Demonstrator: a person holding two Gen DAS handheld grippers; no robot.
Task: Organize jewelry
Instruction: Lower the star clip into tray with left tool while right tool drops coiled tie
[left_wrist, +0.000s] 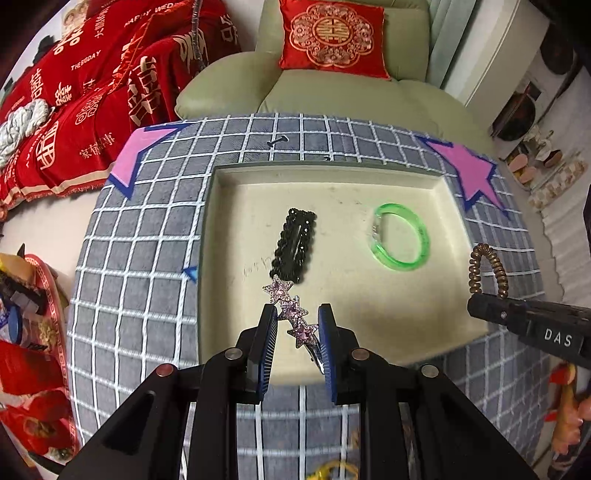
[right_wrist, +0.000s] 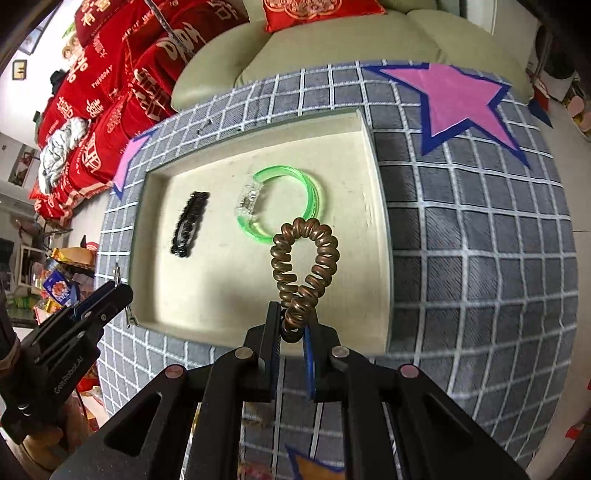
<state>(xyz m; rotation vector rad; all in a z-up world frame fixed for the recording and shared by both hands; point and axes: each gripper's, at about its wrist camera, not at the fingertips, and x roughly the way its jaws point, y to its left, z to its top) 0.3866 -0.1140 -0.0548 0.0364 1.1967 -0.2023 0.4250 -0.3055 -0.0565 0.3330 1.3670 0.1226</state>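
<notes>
A cream tray (left_wrist: 236, 177) (right_wrist: 376, 192) sits on the checked grey cloth. In it lie a black hair clip (left_wrist: 294, 245) (right_wrist: 190, 223) and a green bangle (left_wrist: 400, 236) (right_wrist: 291, 199). My left gripper (left_wrist: 297, 314) stands over the tray's near edge, its jaws around a purple star hair clip (left_wrist: 293, 312) that runs slantwise between them. My right gripper (right_wrist: 291, 317) is shut on a bronze spiral hair tie (right_wrist: 304, 258), held above the tray's near right part. The hair tie (left_wrist: 487, 269) also shows in the left wrist view.
Pink star patches (left_wrist: 469, 170) (right_wrist: 458, 103) lie on the cloth (left_wrist: 147, 258) at the corners. A green sofa with a red cushion (left_wrist: 332, 37) stands behind. A red blanket (left_wrist: 92, 110) lies at the left. Snack packets (left_wrist: 26, 314) sit at the left edge.
</notes>
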